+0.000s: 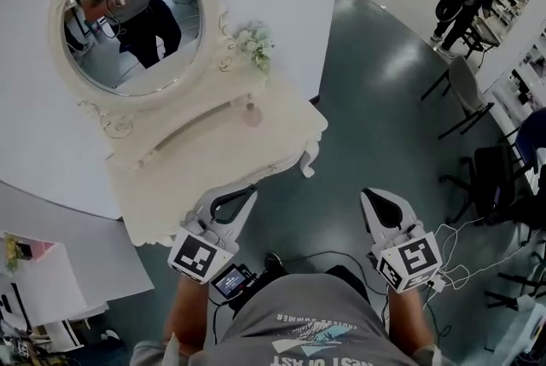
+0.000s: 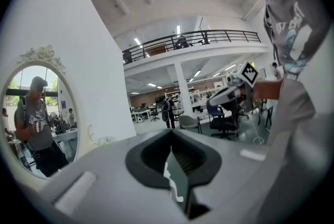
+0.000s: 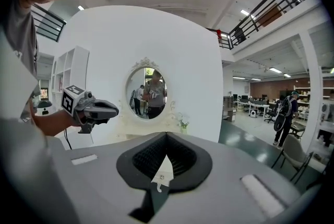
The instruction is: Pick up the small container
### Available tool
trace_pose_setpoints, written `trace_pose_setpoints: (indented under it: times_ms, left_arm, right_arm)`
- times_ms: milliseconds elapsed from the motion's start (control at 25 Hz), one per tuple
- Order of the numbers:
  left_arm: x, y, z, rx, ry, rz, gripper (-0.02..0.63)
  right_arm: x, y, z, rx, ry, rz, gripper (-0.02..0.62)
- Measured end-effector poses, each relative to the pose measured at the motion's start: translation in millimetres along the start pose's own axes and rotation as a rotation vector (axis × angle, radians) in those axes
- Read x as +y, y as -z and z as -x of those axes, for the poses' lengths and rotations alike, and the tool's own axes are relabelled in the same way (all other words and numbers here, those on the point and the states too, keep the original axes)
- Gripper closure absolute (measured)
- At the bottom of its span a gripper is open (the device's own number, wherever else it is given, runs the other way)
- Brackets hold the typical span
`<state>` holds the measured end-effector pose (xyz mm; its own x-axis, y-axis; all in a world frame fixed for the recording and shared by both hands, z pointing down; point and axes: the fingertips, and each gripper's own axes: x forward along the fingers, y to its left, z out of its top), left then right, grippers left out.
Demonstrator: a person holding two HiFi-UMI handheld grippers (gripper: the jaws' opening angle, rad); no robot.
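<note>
The small container (image 1: 251,113), a pinkish bottle-like thing, stands on the cream dressing table (image 1: 205,168) near its back edge, below the flowers. My left gripper (image 1: 246,194) hangs in front of the table's near edge, shut and empty. My right gripper (image 1: 369,195) is held over the floor to the table's right, also shut with nothing in it. In the left gripper view the jaws (image 2: 171,132) meet at their tips, and the right gripper (image 2: 229,93) shows beyond them. The right gripper view shows its own closed jaws (image 3: 167,135) and the left gripper (image 3: 99,109).
An oval mirror (image 1: 132,19) in an ornate frame backs the table, with a small bunch of white flowers (image 1: 256,43) at its right. A white shelf (image 1: 51,279) stands at lower left. Chairs (image 1: 465,91) and a standing person (image 1: 461,2) are on the green floor at right.
</note>
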<state>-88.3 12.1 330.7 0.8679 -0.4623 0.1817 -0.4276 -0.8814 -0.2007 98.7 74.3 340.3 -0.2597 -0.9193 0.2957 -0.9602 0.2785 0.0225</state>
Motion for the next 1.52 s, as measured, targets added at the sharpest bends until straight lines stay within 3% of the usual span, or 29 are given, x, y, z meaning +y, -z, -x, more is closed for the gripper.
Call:
trace_pose_setpoints:
  times_ms: [200, 440, 720, 1120, 1320, 1520]
  left_arm:
    - [35.0, 7.4, 8.3, -0.025, 0.011, -0.034, 0.604]
    - [66.4, 20.2, 8.3, -0.013, -0.057, 0.015, 0.604]
    - [102.1, 39.2, -3.6, 0.089, -0.21, 0.008, 0.604]
    - [134.3, 33.2, -93.1, 0.162, -0.413, 0.109, 0.604]
    - [139.0, 33.8, -120.4, 0.225, -0.492, 0.115, 0.604]
    - [141.1, 39.8, -142.1, 0.271, -0.524, 0.134, 0.604]
  right_arm:
    - [16.3, -16.3, -28.5, 0.009, 0.008, 0.027, 0.595]
    - [12.9, -29.1, -72.6, 0.008, -0.051, 0.054, 0.595]
    - [-11.1, -35.8, -143.8, -0.008, -0.221, 0.063, 0.595]
    - [-87.2, -48.7, -250.0, -0.001, -0.47, 0.092, 0.595]
    - [-111.9, -50.8, -279.0, -0.017, -0.574, 0.087, 0.595]
    - [-128.0, -47.0, -297.3, -0.011, -0.625, 0.075, 0.595]
